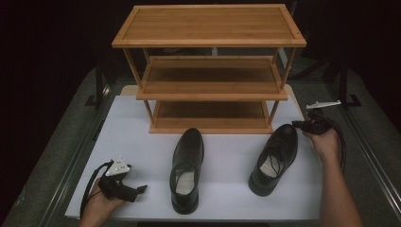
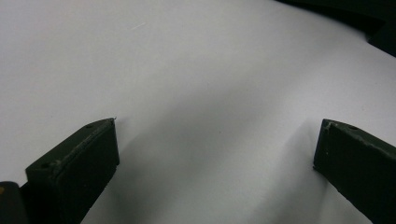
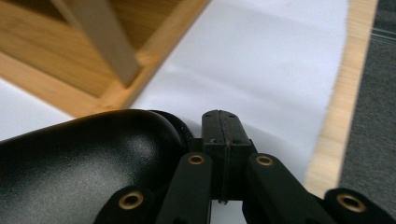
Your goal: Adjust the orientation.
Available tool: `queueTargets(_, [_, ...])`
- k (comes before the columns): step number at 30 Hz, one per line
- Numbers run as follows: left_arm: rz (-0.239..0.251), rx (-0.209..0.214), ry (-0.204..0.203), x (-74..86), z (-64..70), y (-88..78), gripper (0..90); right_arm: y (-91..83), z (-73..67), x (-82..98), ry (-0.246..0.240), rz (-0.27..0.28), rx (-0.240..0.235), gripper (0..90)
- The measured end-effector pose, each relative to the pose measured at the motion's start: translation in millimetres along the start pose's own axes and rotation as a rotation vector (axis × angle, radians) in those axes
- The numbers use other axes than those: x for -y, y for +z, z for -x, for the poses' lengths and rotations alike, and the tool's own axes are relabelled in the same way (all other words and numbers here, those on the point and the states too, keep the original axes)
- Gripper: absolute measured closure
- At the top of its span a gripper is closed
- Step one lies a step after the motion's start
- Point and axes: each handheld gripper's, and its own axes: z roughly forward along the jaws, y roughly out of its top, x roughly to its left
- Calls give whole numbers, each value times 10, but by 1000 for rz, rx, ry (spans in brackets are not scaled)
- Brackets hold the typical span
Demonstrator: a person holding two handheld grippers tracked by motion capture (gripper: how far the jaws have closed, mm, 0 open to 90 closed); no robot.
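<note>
Two black shoes on the white mat, toes toward the wooden rack (image 1: 208, 71) at twelve o'clock, probably lined up for shelving. Right shoe (image 1: 275, 158) at four o'clock, right gripper (image 1: 297, 125) pressed against its toe, jaws fully closed on nothing, hand level. Left shoe (image 1: 187, 168) central. Left gripper (image 1: 142, 189) resting at seven o'clock, jaws wide, empty

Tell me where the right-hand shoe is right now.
In the high view the right shoe lies on the white mat's right half, toe angled toward the wooden rack's lower right corner, with the shut right gripper beside its toe.
</note>
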Motion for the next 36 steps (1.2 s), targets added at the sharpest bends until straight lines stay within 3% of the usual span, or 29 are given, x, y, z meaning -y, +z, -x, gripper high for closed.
queueTargets(11, [0, 0, -1, -1, 0, 1, 0, -71, -343, 138, -40, 0, -24, 899])
queueTargets(16, [-1, 0, -1, -2, -1, 0, 0, -68, -367, 123, -47, 12, -35, 899])
queueTargets(21, [0, 0, -1, -1, -1, 0, 0, -168, -330, 115, -25, 48, -40, 899])
queueTargets(25, [0, 0, -1, -1, 0, 0, 0, -264, -363, 147, -38, 59, -44, 899])
queueTargets(30, [3, -1, -1, 0, 1, 2, 0, -454, -461, 225, -53, 95, -59, 899])
queueTargets(36, [3, -2, 0, 1, 1, 3, 0, -579, -642, 468, -79, 86, -96, 899])
